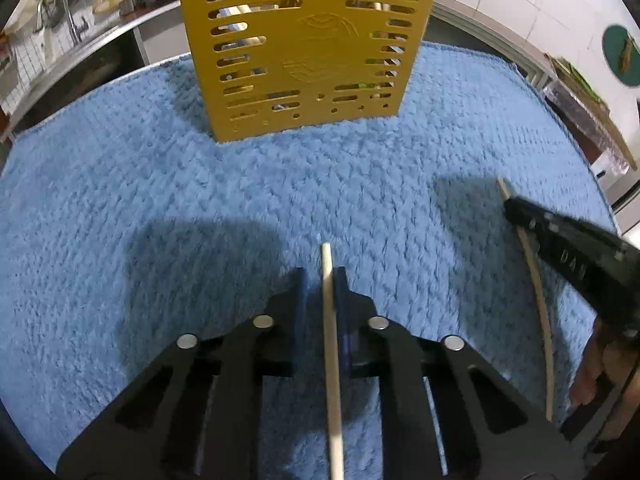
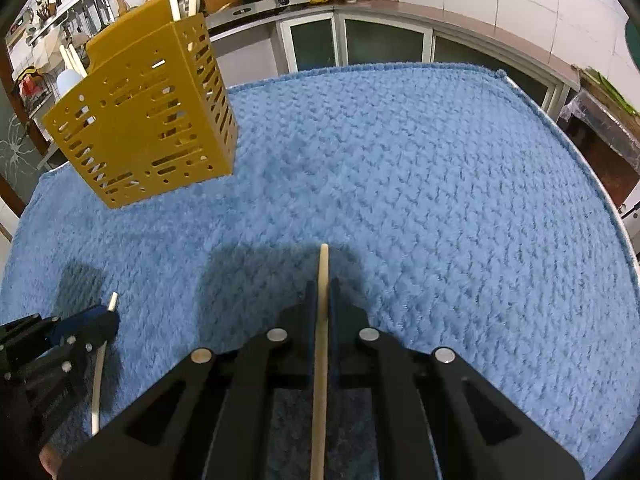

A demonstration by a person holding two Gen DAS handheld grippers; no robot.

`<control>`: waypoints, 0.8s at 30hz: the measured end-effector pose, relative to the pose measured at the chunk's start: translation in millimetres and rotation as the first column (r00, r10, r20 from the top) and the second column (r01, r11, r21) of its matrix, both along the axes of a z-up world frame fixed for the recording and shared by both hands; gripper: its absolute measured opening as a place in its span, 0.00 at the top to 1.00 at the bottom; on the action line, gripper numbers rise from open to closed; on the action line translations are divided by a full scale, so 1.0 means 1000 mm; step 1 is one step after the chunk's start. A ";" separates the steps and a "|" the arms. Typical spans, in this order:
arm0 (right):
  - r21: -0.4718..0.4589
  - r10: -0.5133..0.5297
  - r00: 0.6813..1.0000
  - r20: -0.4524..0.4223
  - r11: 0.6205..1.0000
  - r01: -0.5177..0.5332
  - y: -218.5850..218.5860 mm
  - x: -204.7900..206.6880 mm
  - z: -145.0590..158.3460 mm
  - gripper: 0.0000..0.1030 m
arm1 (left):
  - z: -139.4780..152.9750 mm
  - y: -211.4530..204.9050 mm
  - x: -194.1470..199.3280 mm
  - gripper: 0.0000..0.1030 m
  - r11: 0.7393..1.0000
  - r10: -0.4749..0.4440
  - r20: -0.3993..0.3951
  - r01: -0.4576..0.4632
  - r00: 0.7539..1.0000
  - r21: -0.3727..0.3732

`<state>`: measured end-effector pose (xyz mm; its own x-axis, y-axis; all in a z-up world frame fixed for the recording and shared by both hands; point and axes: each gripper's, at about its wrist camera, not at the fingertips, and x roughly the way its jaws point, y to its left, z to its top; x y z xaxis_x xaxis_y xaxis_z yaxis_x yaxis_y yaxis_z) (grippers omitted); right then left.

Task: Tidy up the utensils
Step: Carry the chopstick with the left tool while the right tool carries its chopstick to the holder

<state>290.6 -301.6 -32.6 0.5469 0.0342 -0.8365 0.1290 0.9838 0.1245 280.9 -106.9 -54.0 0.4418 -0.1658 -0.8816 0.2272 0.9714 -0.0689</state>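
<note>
Nearest in the left wrist view, the left gripper (image 1: pixel 323 276) is clenched on a pale chopstick (image 1: pixel 331 344) that runs lengthwise between its pads, the tip poking out just past them. The right gripper (image 2: pixel 322 286) grips a second chopstick (image 2: pixel 321 360) the same way, along the line of the fingers. Held so, each stick points forward and down, which should let it slide tip-first into a narrow opening. Both tools hang above the blue towel (image 2: pixel 440 184), side by side and a little apart, each visible at the edge of the other's view. Farther off, at the towel's far left, stands the yellow slotted holder (image 2: pixel 148 120), upright, with a few pale sticks already rising from its top. That is most likely where these two belong.
</note>
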 end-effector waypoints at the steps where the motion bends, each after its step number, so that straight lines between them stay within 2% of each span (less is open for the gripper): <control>1: 0.000 0.002 1.000 0.000 1.000 -0.002 0.000 0.001 -0.001 0.94 | 0.000 -0.001 0.003 0.96 1.000 0.002 -0.005 -0.002 1.000 -0.006; 5: 0.005 0.005 1.000 0.006 1.000 -0.005 -0.001 0.001 0.001 0.94 | 0.002 0.003 0.013 0.96 0.999 0.018 -0.014 -0.019 1.000 -0.044; 9: 0.022 0.005 0.999 0.042 1.000 -0.006 -0.005 -0.005 0.014 0.94 | 0.014 0.014 0.010 0.96 0.996 0.030 0.015 -0.029 0.999 -0.086; 15: 0.060 0.006 0.991 0.132 0.998 -0.014 -0.006 -0.022 0.038 0.94 | 0.044 0.027 -0.004 0.96 0.992 0.047 0.128 -0.031 0.991 -0.120; 20: 0.076 0.013 0.971 0.238 0.997 -0.032 -0.003 -0.038 0.061 0.94 | 0.072 0.036 -0.018 0.96 0.991 0.056 0.242 -0.024 0.969 -0.133; 24: 0.078 0.022 0.954 0.300 0.996 -0.048 0.001 -0.046 0.077 0.94 | 0.087 0.044 -0.024 0.96 0.988 0.070 0.288 -0.026 0.955 -0.152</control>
<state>244.8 -301.0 44.4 0.7683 0.1206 -0.6286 0.0391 0.9714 0.2342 256.7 -63.0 32.8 0.6866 -0.2544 -0.6810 0.2118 0.9661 -0.1473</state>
